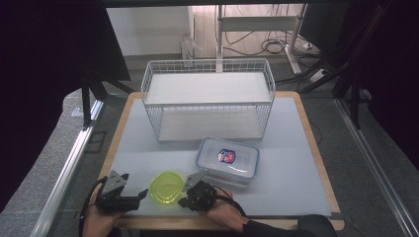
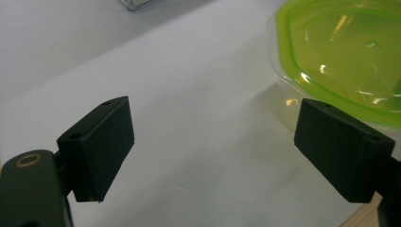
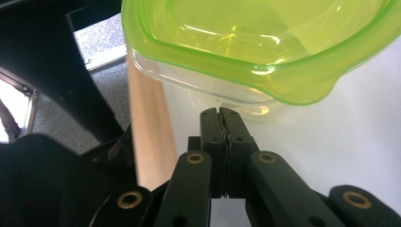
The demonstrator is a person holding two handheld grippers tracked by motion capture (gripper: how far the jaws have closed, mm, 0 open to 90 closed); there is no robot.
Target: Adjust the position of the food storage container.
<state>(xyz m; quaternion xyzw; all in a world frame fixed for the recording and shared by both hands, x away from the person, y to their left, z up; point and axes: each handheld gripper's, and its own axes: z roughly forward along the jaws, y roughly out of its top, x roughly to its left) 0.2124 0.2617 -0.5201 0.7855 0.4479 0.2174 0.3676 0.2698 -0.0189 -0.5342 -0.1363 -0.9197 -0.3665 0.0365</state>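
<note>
A small clear tub with a lime-green lid point(image 1: 167, 187) sits on the pale mat near the table's front edge. My left gripper point(image 1: 142, 194) lies just left of it and is open. In the left gripper view its black pads point(image 2: 101, 146) stand wide apart over bare mat, with the green lid point(image 2: 340, 52) beyond the right pad. My right gripper point(image 1: 183, 201) comes in from the tub's right side. Its jaws are shut with nothing between them, and the tips point(image 3: 220, 113) point at the clear wall under the lid's rim point(image 3: 265, 71). Whether they touch it I cannot tell.
A rectangular clear box with a blue-rimmed lid point(image 1: 227, 160) and a red and blue label lies right of the tub. Behind it stands a white two-level wire rack point(image 1: 207, 98). The table's wooden edge point(image 1: 148, 222) runs close under both hands.
</note>
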